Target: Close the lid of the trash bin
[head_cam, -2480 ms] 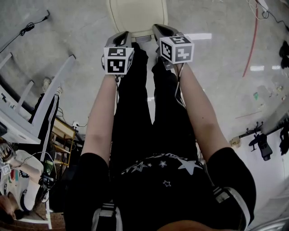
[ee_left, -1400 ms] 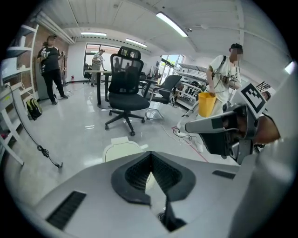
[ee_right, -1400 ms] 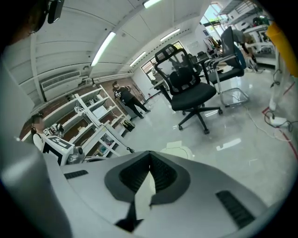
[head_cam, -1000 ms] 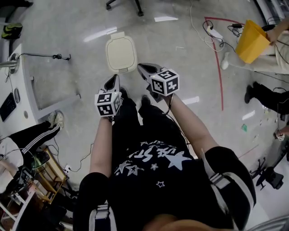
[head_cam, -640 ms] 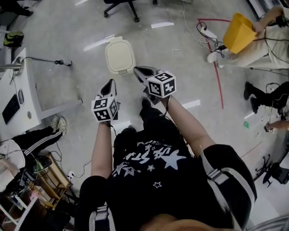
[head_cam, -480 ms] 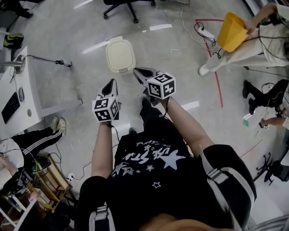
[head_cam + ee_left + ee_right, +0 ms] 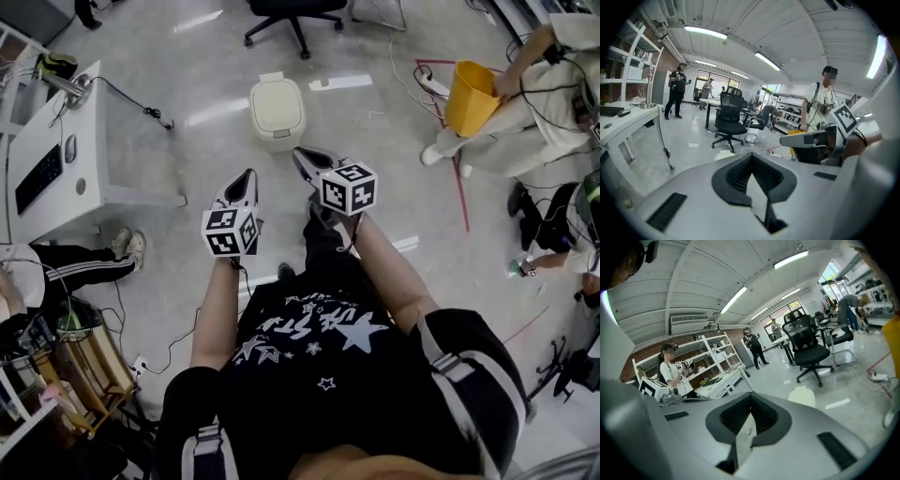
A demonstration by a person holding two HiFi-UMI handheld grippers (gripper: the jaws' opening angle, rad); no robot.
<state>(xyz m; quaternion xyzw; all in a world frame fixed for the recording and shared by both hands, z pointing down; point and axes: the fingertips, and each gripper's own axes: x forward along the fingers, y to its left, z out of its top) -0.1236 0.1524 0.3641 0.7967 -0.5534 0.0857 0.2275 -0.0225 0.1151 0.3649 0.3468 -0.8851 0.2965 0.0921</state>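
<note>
Left gripper (image 7: pixel 246 178): jaws pressed together, ribbed black pads meeting at the tip, nothing between them. Right gripper (image 7: pixel 305 155): same condition, jaws together and empty. Both are grey, smooth-shelled, each with a marker cube at the rear, held out side by side above the person's dark trousers; the feet are mostly hidden beneath them. Trash bin (image 7: pixel 277 111): stands on the glossy grey floor ahead of the grippers, apart from both, slightly nearer the right one's line. It is cream plastic, a rounded rectangle from above. Lid lies flat and shut, so contents are not visible. In the right gripper view the bin shows just past the jaw tips, its lower part cut off by the gripper body. Beyond it is a black office chair (image 7: pixel 291 14) on a star base, its top cropped by the frame edge. To the far right a crouching person holds a yellow bucket (image 7: pixel 466 97), tapered and tilted; its interior cannot be made out. White desk (image 7: pixel 89 155) at the left carries a keyboard (image 7: pixel 37 178).
</note>
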